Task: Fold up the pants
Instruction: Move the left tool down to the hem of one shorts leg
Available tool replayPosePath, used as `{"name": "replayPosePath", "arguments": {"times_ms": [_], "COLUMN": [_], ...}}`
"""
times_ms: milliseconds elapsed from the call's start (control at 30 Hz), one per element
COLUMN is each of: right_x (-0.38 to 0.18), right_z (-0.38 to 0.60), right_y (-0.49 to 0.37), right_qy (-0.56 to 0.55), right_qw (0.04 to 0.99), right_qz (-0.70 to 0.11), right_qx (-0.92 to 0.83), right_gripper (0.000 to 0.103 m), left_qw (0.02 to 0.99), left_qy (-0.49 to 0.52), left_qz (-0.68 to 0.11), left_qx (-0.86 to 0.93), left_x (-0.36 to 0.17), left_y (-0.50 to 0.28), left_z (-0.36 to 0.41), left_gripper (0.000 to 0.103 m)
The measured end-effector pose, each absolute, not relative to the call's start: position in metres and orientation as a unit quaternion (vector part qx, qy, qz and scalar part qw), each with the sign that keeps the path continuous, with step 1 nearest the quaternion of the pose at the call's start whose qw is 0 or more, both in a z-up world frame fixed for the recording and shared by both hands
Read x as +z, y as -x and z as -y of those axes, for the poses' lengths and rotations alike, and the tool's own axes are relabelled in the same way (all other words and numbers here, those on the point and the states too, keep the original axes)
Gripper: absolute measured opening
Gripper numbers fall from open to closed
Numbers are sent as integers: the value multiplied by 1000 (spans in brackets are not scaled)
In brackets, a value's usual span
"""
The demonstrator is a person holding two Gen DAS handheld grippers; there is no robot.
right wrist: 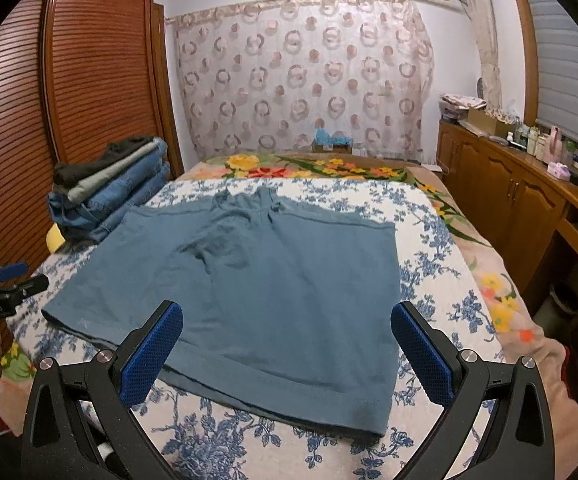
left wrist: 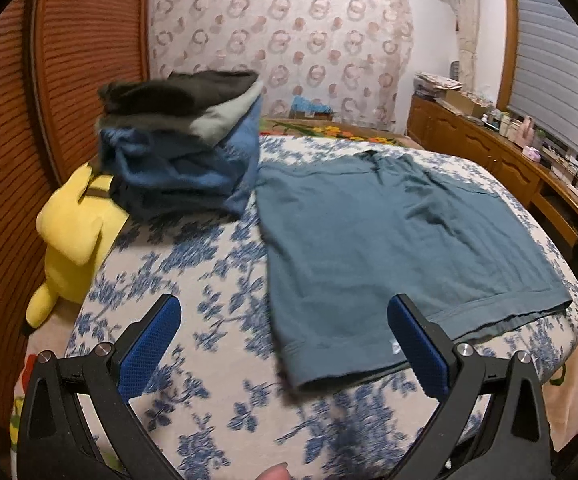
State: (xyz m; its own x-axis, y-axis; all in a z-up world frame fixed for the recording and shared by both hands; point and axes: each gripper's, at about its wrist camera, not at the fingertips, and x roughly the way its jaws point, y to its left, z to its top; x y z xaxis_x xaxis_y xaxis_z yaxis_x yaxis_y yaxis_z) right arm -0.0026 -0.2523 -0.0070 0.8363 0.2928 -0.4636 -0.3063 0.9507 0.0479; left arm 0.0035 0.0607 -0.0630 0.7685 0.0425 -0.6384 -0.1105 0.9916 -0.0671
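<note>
Where bedspread shows, flat teal pants [right wrist: 249, 280]

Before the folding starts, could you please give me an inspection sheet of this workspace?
Surface: bed with blue floral cover.
Job's things: teal pants spread flat, unfolded.
Clutter: stack of folded clothes at the pants' left; yellow plush toy beside the bed.
Grippers: left gripper and right gripper both open, empty.
Cables: nothing seen.
Surroundings: louvred wardrobe, patterned curtain, crowded wooden sideboard.
</note>
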Motion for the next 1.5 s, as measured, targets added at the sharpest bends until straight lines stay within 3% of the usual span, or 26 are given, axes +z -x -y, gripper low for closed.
{"name": "replayPosePath", "arguments": {"times_ms": [433, 600, 800, 867, 1033, 1400, 1500], "right_x": [-10, -11, -11, -10, -10, -12, -14], "right_z": [251, 252, 254, 254, 256, 258, 259], "right_y": [1, 1, 5, 6, 8, 19, 16], "right_qy": [36, 47, 58, 61, 66, 65, 65], "right_qw": [946, 941, 936, 935, 932, 934, 935], "right_qz": [-278, -290, -303, -306, -314, -309, -306], "right_qx": [164, 167, 167, 168, 168, 170, 170], "right_gripper": [103, 103, 103, 103, 103, 103, 103], "left_qw": [928, 925, 924, 923, 920, 920, 920], "left_qy": [58, 65, 76, 81, 86, 70, 72], "left_qz": [-366, -375, -374, -376, -382, -384, -384], "left_qx": [34, 20, -9, -19, -35, -29, -30], "left_x": [-86, -92, -92, -93, -94, -95, -94], "left_y": [7, 8, 11, 12, 13, 14, 13], "left_z": [-74, -74, -69, -67, -61, -53, -54], "left_gripper": [103, 97, 75, 56, 42, 40, 33]}}
